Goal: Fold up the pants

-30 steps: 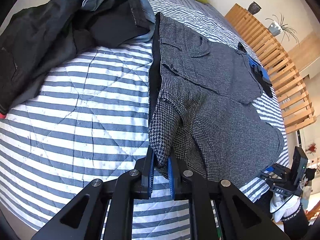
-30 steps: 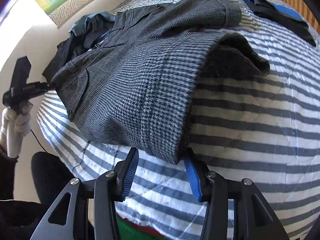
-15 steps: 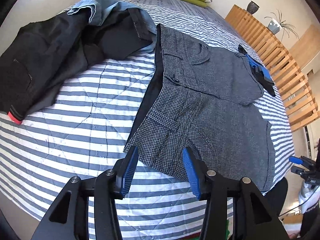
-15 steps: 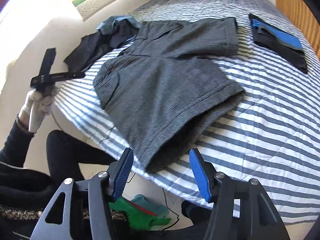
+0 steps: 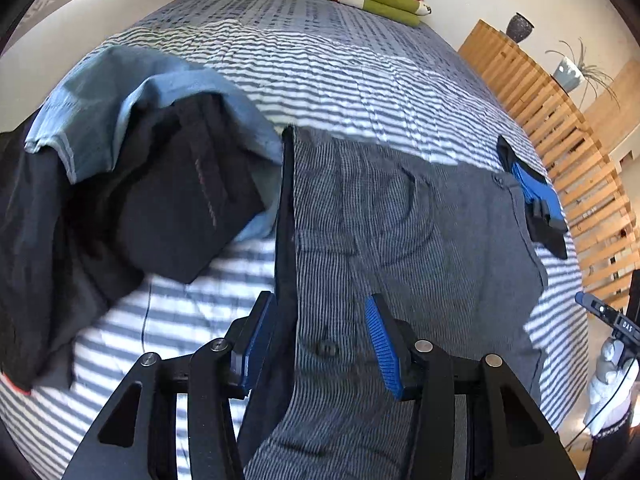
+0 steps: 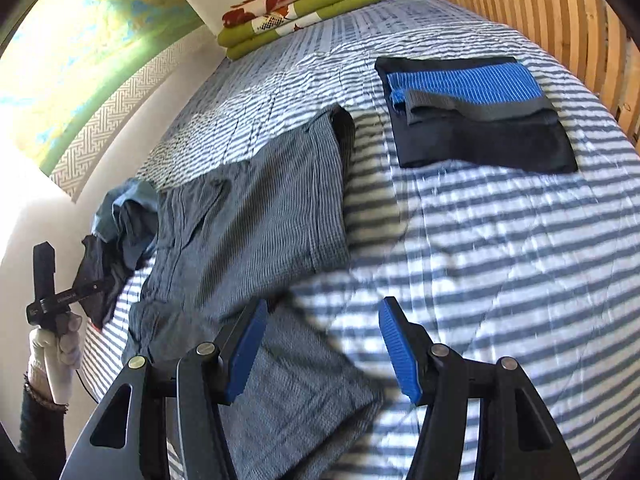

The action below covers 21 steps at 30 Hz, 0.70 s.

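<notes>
Letting go: both your left tongs (image 5: 320,340) and right tongs (image 6: 322,348) now gape half-open, empty, left widening, over the folded grey houndstooth pants (image 5: 400,220); next fold pending

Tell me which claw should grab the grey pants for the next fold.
Left, probably. The left claw hangs open directly over the grey pants, its jaws opening astride their dark side edge. The right claw is open too, but only the pants' corner lies between its pads; mostly striped bedspread lies ahead.
</notes>
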Each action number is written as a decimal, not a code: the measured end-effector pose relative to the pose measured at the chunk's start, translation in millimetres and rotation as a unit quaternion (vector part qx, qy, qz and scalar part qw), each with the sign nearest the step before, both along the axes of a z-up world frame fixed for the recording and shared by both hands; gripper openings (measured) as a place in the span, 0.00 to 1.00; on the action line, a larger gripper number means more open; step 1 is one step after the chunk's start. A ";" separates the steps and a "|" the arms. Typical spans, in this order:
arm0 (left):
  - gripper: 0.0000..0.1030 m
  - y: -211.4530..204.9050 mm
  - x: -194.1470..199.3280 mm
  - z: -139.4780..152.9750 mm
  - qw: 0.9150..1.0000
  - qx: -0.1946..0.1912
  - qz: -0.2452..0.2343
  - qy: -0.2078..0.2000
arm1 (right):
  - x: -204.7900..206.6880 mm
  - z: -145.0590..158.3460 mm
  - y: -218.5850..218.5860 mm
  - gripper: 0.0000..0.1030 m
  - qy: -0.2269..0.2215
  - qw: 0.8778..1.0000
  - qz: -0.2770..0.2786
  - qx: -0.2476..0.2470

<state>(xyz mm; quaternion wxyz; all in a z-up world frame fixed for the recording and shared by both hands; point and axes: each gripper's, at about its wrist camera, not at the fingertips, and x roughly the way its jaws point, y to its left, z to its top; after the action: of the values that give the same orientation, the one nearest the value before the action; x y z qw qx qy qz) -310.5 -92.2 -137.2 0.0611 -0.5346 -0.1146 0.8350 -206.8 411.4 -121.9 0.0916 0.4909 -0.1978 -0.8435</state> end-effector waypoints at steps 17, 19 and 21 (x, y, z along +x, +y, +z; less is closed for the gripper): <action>0.33 1.8 -126.4 -54.5 1.000 -0.014 0.024 -0.012 | -187.4 -37.3 -9.3 0.53 -0.025 1.000 -0.004 0.012; 0.33 5.6 -121.8 -48.6 1.000 -0.017 0.021 0.003 | -192.8 -43.8 -13.5 0.53 -0.031 0.999 0.001 0.015; 0.33 9.6 -118.7 -44.9 1.000 -0.014 0.007 0.009 | -195.5 -46.6 -16.1 0.52 -0.033 0.999 0.007 0.010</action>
<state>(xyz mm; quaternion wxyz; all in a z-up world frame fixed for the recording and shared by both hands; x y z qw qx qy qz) -429.2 -82.7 -182.2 0.0490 -0.5273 -0.1064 0.8416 -402.3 395.3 -168.5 0.0864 0.5207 -0.1890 -0.8280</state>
